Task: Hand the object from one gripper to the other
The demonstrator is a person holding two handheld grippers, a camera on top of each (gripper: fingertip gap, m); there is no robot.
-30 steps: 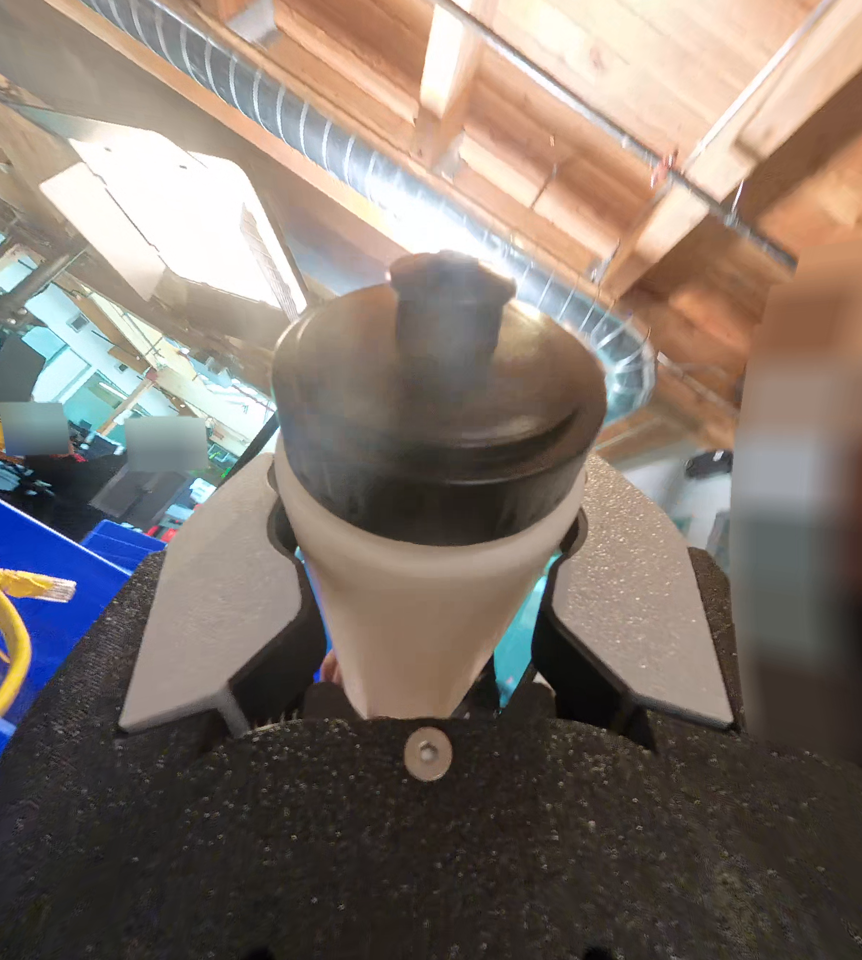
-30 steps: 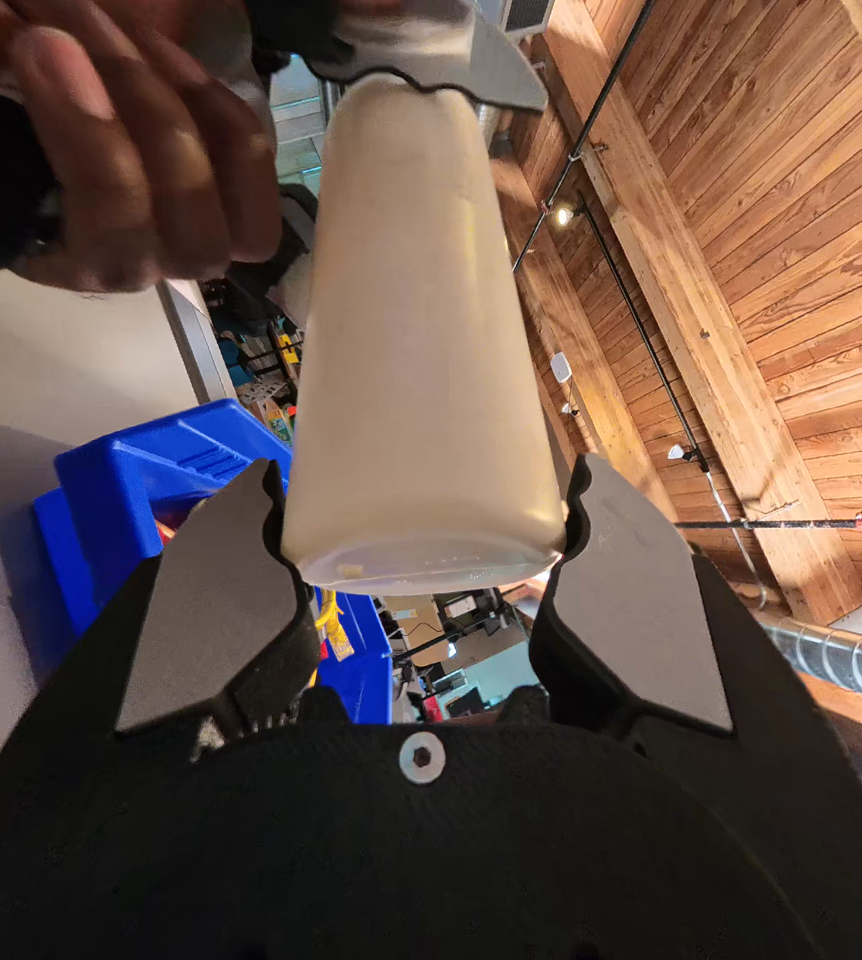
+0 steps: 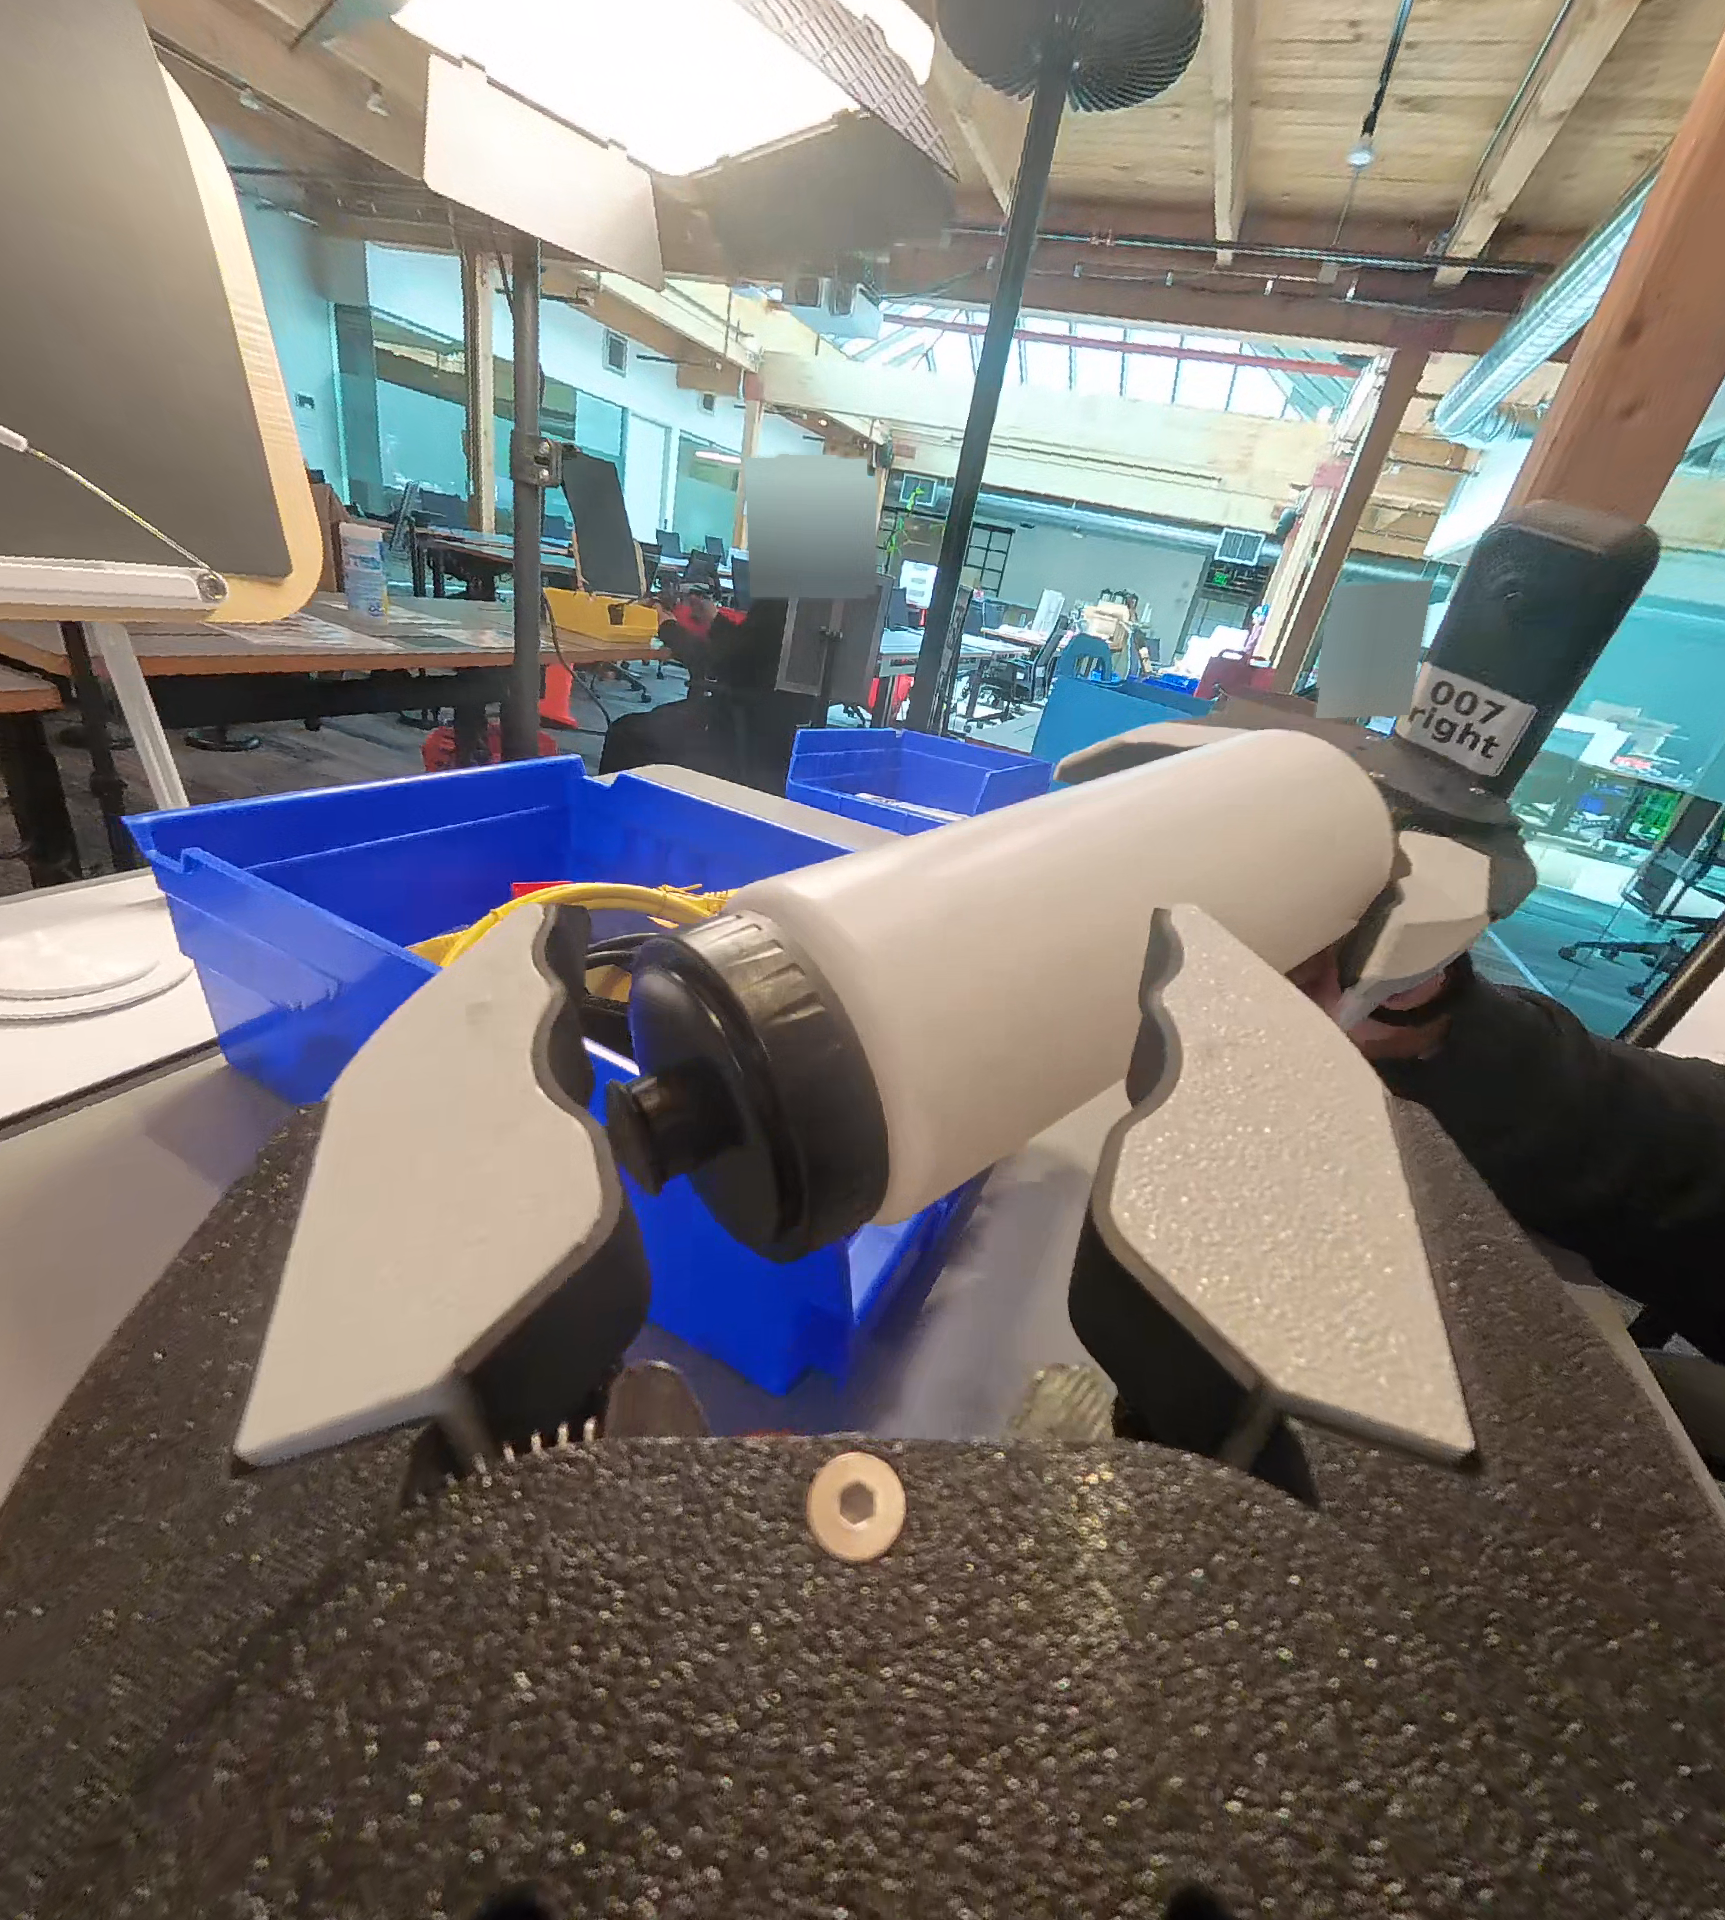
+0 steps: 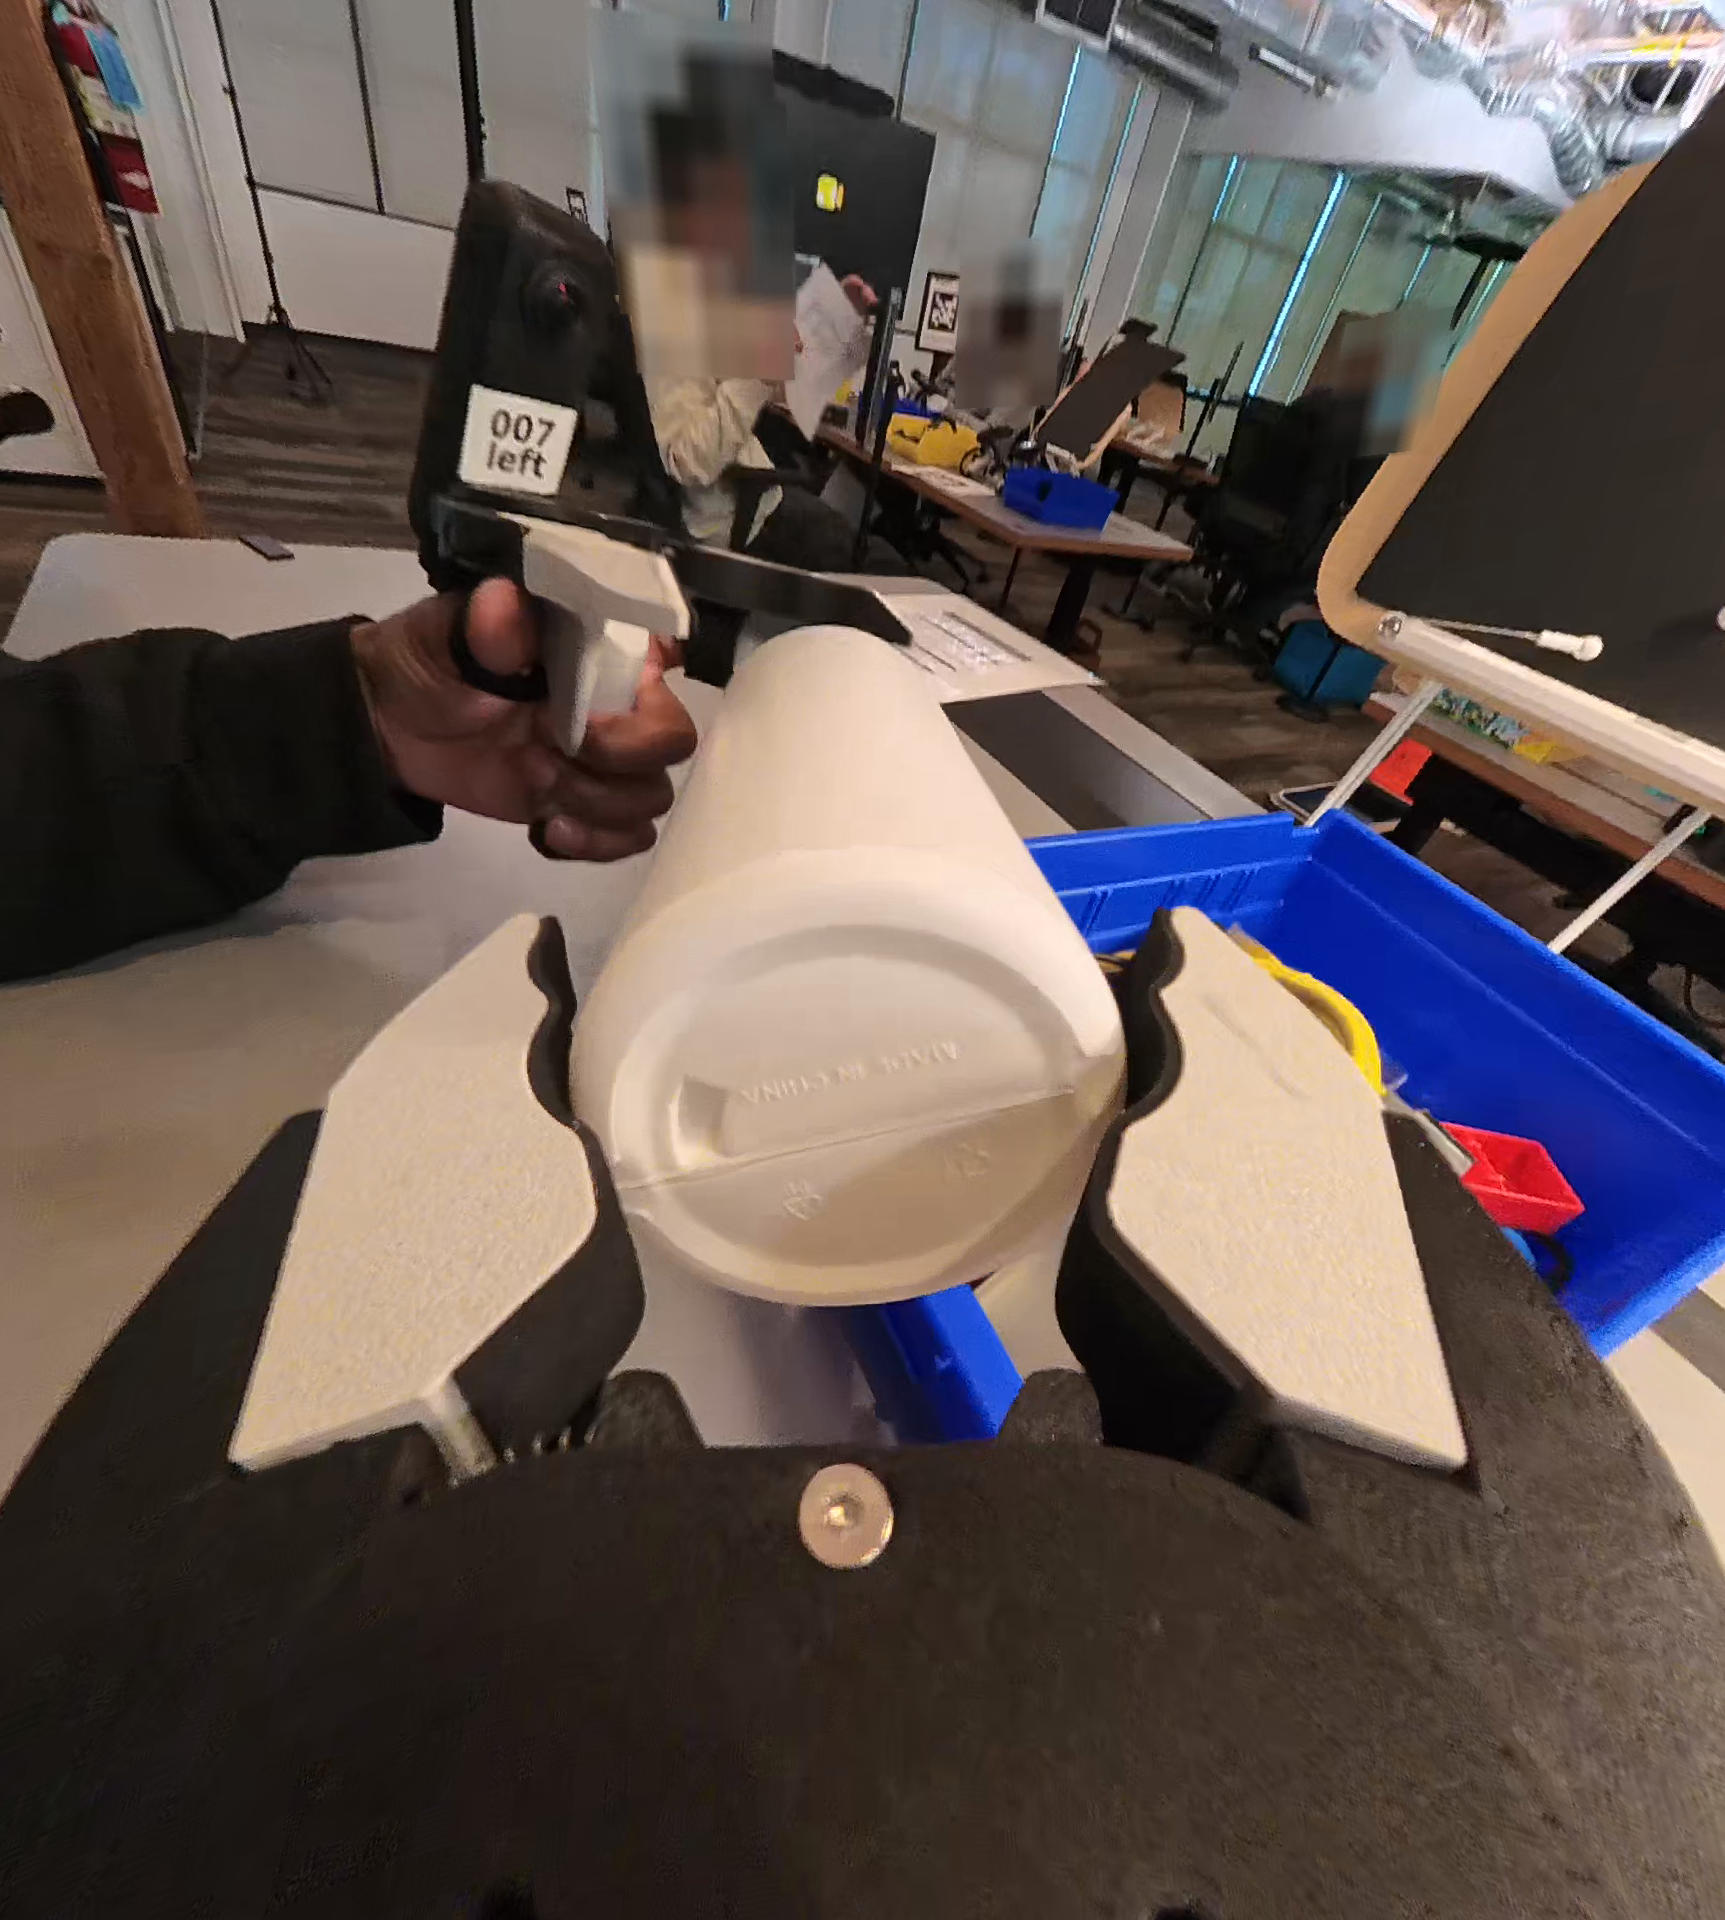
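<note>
While the right gripper (image 4: pixel 842 1049) pinches the flat base of the white plastic bottle with a black screw cap (image 3: pixel 1034 977) between its jaws, the left gripper (image 3: pixel 853 1039) has its jaws spread, clear of the cap end lying between them. The bottle hangs level above the grey desk (image 4: pixel 110 1122), over a blue plastic bin (image 3: pixel 338 914) holding yellow cable (image 3: pixel 567 904).

Bright, even daylight all round; an overhead light panel (image 3: pixel 660 83) blows out to white glare. Wide-angle bending curves the edges, the far office goes soft, shadows stay faint on the tabletop (image 4: pixel 110 1091).
</note>
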